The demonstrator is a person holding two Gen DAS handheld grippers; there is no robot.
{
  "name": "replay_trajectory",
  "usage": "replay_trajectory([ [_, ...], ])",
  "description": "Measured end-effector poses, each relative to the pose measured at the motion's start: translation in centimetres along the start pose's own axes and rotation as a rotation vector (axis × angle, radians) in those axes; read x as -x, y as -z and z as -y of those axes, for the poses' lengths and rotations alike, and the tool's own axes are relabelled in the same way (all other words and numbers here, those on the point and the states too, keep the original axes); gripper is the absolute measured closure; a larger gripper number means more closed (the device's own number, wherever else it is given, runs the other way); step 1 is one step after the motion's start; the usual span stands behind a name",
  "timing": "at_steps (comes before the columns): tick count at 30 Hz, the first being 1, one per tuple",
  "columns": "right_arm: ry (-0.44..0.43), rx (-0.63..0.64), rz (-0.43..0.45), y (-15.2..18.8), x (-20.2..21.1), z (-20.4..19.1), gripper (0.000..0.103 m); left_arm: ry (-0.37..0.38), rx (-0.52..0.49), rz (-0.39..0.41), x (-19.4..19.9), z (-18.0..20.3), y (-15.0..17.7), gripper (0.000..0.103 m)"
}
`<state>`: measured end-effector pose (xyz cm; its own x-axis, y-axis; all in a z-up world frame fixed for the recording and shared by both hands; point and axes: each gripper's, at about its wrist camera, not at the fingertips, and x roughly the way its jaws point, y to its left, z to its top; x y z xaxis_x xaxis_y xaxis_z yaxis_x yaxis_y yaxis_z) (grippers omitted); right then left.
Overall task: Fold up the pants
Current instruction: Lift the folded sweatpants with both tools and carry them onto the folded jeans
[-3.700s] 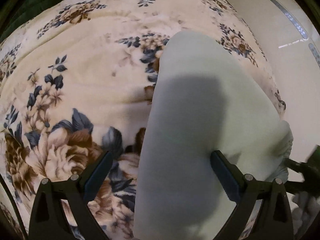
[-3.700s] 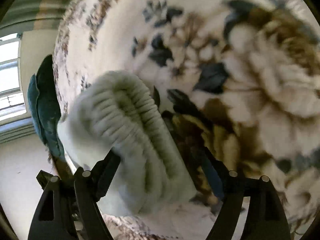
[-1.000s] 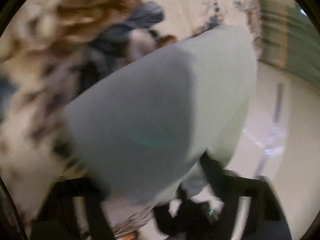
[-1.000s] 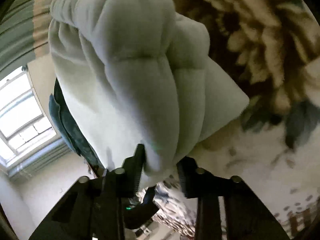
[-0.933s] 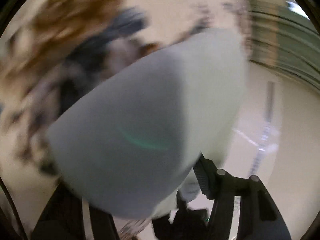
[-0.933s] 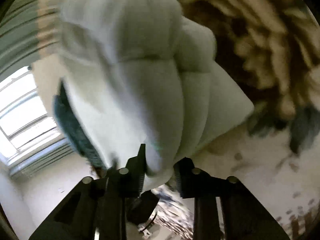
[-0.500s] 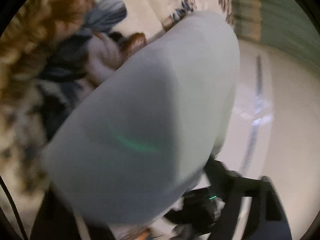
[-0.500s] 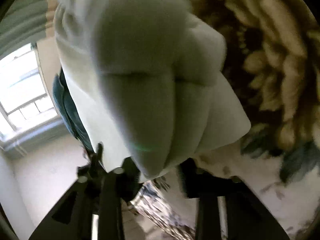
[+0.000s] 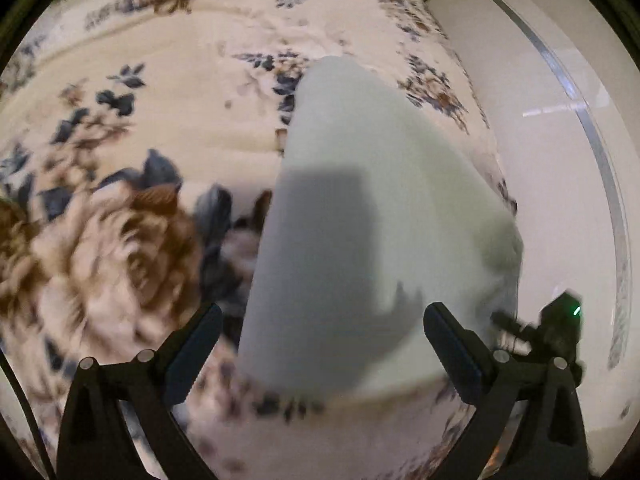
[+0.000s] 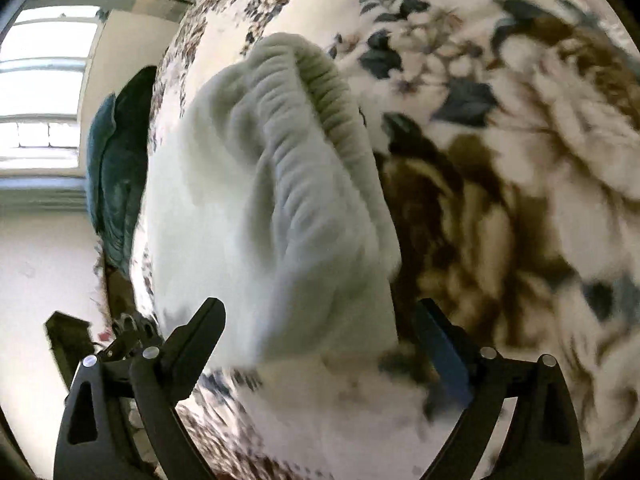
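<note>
Gaping hand-held grippers (image 9: 322, 338) (image 10: 320, 332) — pants (image 9: 360, 220) released

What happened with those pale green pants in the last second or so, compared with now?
Both grippers let go. A second ago the right gripper was pinching the ribbed waistband end of the pale green pants and the left gripper held the other end lifted; their jaws have just been opening and now stand wide, pads off the cloth. The pants now lie folded on the floral blanket, which stayed put.
</note>
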<state>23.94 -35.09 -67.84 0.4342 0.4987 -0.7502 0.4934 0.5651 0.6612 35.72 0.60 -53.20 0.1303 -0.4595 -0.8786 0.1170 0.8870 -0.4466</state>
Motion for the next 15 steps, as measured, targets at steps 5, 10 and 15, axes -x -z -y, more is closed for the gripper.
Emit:
replay_trajectory([
  [5, -0.036, -0.026, -0.095, -3.9, -5.8, 2.5, 0.000, 0.123, 0.082, -0.134, -6.1, -3.2, -2.9, 0.000],
  [10, -0.181, -0.062, -0.165, -5.6, -8.1, 3.1, 0.000, 0.322, 0.197, -0.257, -10.2, -5.8, -3.3, 0.000],
  [15, -0.107, 0.150, -0.208, -5.8, -10.2, -1.2, 0.001, 0.366, 0.197, -0.273, -10.3, -6.6, -2.9, 0.000],
])
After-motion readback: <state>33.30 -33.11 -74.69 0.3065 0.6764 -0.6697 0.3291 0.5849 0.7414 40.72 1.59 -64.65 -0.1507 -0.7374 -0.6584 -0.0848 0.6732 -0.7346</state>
